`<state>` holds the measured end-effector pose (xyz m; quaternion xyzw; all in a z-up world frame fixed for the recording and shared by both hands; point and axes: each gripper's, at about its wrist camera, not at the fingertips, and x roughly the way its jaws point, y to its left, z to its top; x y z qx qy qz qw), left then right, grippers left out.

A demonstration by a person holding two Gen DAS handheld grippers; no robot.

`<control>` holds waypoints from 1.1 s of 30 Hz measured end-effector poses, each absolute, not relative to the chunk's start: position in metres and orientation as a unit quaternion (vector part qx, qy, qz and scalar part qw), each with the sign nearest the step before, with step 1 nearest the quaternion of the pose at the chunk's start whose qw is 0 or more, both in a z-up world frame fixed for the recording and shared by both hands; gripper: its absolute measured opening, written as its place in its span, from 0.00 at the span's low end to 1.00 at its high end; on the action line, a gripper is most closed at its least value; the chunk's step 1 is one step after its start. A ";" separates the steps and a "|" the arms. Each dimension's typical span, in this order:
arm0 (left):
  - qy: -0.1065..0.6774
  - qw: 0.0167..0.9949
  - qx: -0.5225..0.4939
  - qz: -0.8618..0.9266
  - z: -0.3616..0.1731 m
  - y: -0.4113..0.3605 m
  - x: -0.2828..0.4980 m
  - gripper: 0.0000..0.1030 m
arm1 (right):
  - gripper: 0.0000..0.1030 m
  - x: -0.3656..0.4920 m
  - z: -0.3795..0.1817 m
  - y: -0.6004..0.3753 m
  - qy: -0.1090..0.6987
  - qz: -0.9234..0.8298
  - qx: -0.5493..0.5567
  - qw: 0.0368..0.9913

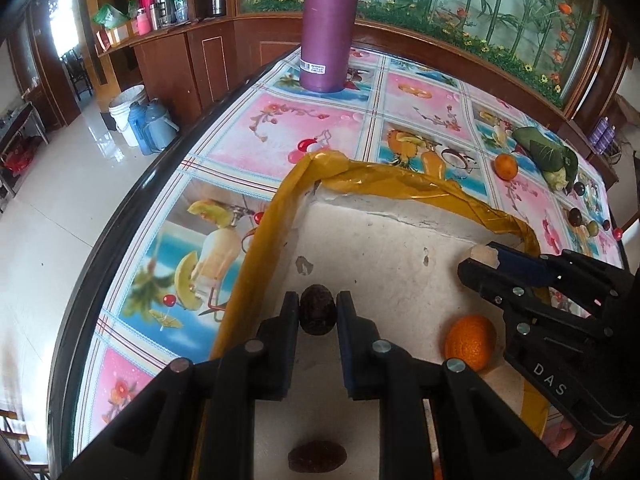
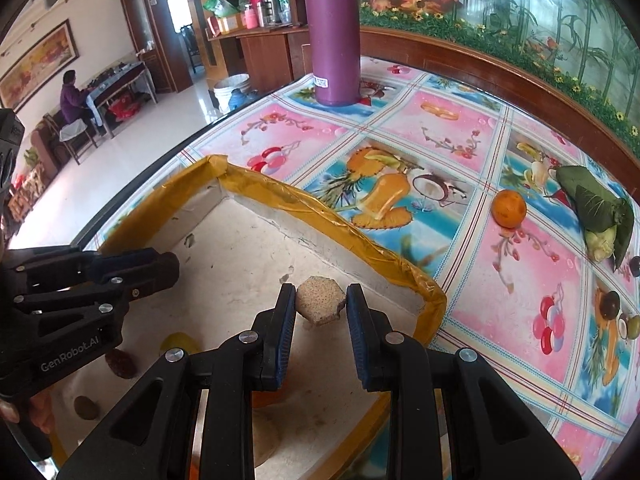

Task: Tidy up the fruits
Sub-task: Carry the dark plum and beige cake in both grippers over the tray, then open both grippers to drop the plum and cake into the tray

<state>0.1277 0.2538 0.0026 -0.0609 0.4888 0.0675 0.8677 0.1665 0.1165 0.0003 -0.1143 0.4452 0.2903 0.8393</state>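
A shallow white foam tray with a yellow-taped rim lies on the table. My left gripper is shut on a dark brown date-like fruit held over the tray floor. My right gripper is shut on a tan, speckled hexagonal piece over the tray's right corner; it also shows in the left wrist view. In the tray lie an orange, a dark red fruit and a brown one. Another orange sits on the cloth.
A tall purple flask stands at the table's far side. A leafy green vegetable and several small dark and green fruits lie at the right. The table edge curves along the left.
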 end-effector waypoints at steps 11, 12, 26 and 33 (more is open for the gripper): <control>0.496 0.858 0.036 0.129 -0.006 0.232 0.138 0.21 | 0.25 0.165 -0.005 0.120 0.444 0.289 -0.137 0.837; 0.496 0.858 0.034 0.130 -0.006 0.233 0.138 0.21 | 0.25 0.165 -0.005 0.120 0.443 0.289 -0.137 0.837; 0.491 0.864 0.006 0.114 0.000 0.235 0.117 0.40 | 0.32 0.154 0.001 0.116 0.438 0.284 -0.141 0.841; 0.470 0.875 -0.012 0.117 0.019 0.239 0.091 0.48 | 0.32 0.130 0.018 0.104 0.427 0.286 -0.128 0.848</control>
